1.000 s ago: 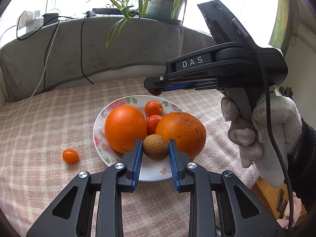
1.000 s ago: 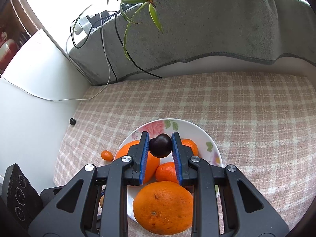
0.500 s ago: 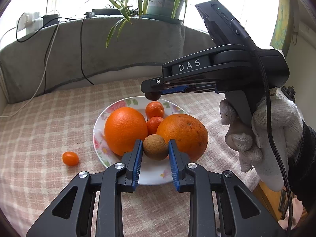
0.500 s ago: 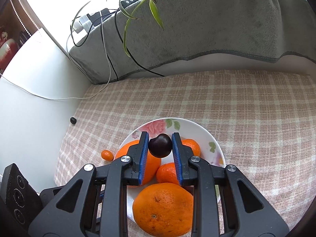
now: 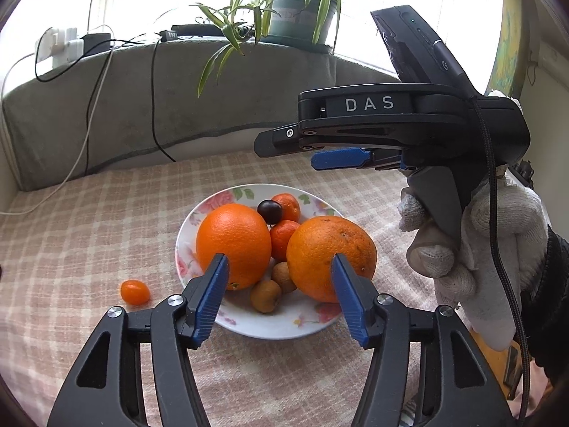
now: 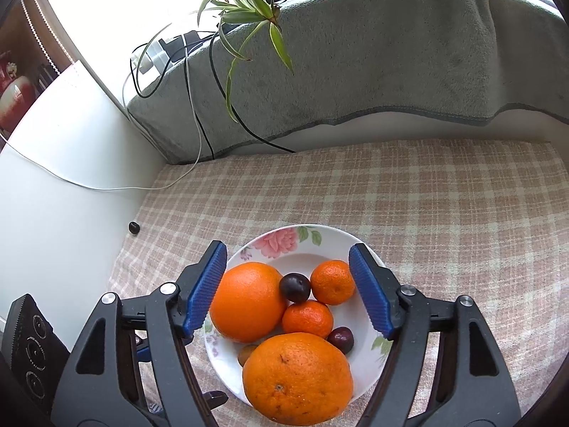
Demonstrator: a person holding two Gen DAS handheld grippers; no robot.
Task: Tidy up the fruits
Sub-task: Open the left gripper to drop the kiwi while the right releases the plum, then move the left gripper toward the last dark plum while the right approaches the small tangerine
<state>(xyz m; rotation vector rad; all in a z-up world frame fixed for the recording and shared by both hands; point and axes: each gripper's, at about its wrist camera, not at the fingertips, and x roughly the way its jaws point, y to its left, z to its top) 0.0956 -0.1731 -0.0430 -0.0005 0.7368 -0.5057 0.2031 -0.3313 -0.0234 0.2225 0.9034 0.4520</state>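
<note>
A white floral plate holds two big oranges, two tangerines, a dark plum, a second plum and two small brown fruits. A small orange kumquat lies on the cloth left of the plate. My left gripper is open and empty, just in front of the plate. My right gripper is open and empty above the plate; it shows in the left wrist view too.
The table has a pink checked cloth. A grey towel-covered ledge with cables and a potted plant runs along the back. A white wall is at the left. A small dark object lies by the wall.
Both grippers have opened. The left one let go of a brown fruit onto the plate, the right one dropped the dark plum among the tangerines and pulled back to the right.
</note>
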